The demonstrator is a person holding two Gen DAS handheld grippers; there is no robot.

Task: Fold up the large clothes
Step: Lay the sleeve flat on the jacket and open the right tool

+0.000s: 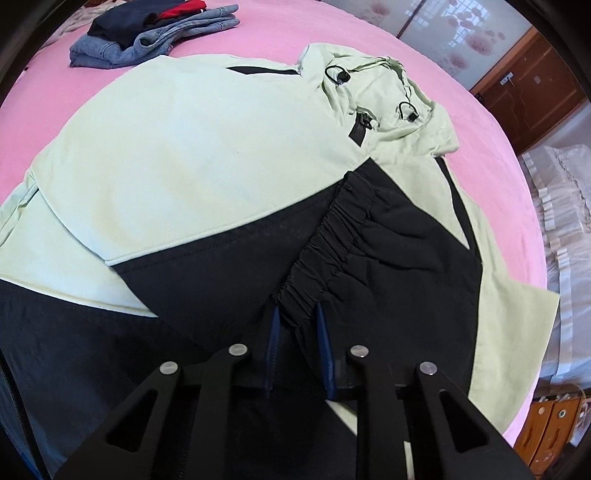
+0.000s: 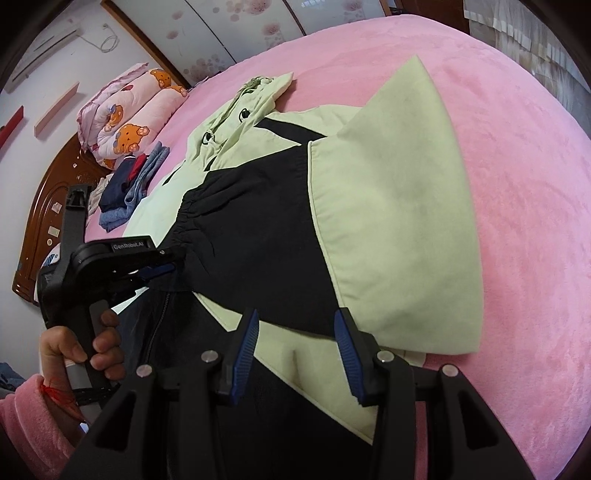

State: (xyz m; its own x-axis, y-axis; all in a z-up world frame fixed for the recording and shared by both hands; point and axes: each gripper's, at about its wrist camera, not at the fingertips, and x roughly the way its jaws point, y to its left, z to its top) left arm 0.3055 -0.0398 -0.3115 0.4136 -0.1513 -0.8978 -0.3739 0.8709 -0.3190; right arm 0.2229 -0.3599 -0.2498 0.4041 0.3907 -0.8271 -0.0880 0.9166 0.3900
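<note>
A pale green and black hooded jacket (image 1: 192, 155) lies spread over a pink bedspread (image 1: 280, 26), its hood (image 1: 384, 96) toward the far side with 2 black cord toggles showing. One black sleeve is folded across the body, and its gathered elastic cuff (image 1: 325, 251) sits on the black lower panel. The left gripper (image 1: 297, 321) points steeply down at that cuff — its 2 blue pads stand close on either side of the cuff's end, with the fabric between them, clenched on the cuff as far as the left wrist view shows. In the right wrist view a hand (image 2: 88, 343) in a pink sleeve (image 2: 26, 424) holds that tool by its handle. The right gripper (image 2: 295, 343) hovers over the jacket's near edge with its jaws parted and nothing pinched between them; a light green flap is folded over just beyond. A stack of folded clothes (image 1: 155, 29) — denim, navy, red — rests near the far edge of the bed, beside a rolled quilt (image 2: 129, 110) printed with bears.
</note>
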